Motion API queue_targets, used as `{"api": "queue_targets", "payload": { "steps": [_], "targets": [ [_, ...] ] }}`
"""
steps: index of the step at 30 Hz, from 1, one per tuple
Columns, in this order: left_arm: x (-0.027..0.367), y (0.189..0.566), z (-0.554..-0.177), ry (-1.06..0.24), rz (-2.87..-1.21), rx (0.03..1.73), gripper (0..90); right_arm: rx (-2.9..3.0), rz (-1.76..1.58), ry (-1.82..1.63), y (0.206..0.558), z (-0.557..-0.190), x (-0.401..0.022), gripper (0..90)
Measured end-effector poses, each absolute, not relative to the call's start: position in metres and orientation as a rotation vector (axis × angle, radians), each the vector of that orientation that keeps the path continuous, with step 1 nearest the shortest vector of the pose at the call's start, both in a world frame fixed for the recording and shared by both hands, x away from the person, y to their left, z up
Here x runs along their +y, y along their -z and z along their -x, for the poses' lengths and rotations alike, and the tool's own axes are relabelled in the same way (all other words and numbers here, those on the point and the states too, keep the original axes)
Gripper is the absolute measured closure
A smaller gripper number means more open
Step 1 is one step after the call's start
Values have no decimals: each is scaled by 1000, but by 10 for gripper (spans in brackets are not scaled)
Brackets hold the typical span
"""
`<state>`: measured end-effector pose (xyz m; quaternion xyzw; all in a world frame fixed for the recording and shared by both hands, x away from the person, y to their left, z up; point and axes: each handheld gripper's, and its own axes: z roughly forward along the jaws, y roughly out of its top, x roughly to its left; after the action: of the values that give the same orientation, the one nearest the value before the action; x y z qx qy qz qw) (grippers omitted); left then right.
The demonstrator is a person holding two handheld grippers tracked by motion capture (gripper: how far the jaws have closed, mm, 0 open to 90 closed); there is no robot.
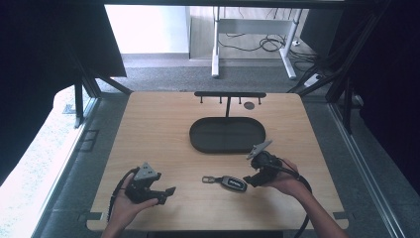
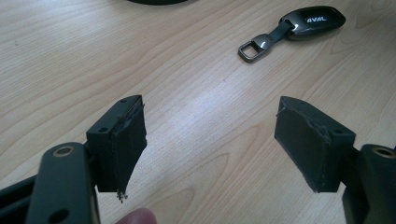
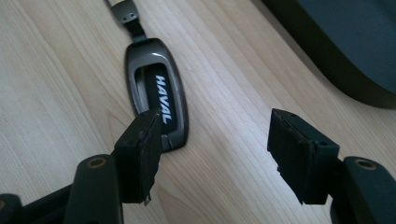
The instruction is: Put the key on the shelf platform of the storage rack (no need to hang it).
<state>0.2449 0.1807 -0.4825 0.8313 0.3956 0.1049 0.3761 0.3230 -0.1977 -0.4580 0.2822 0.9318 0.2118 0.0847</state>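
one car key fob (image 1: 234, 183) on the wooden bench (image 1: 158, 129), lying flat near the front edge, a little right of the middle, with a metal loop (image 1: 208, 179) on a short strap pointing toward the left edge. white lettering on its dark face: "haval" in the right gripper view (image 3: 157, 105); cut to "aval" in the left gripper view (image 2: 312, 20). one dark oval tray (image 1: 227, 135) at the middle of the bench, toward the far edge, well apart from the fob. one black rack (image 1: 230, 94) with small hooks standing at the far edge behind the tray, a small round disc (image 1: 249, 105) just beside it.

two claws. left claw (image 1: 167, 194) near the front left corner, spread wide over bare wood, nothing between the pads, fob well off to its right. right claw (image 1: 250, 181) just at the fob's right end, held in a hand (image 1: 285, 181), spread partway, no grip on anything; one pad (image 3: 140, 154) right over the fob's near end, the other over bare wood; contact cannot be told.
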Motion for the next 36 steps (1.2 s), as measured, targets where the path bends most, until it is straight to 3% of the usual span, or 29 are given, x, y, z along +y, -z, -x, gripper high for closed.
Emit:
{"api": "queue_targets", "payload": {
  "steps": [9,36],
  "targets": [
    [183,482,-246,-271,-2124,1010,252,2857,-775,-541,470,-326,-171,350],
    [182,482,-246,-269,-2125,1013,251,2952,-690,-462,492,-328,-145,346]
  ]
}}
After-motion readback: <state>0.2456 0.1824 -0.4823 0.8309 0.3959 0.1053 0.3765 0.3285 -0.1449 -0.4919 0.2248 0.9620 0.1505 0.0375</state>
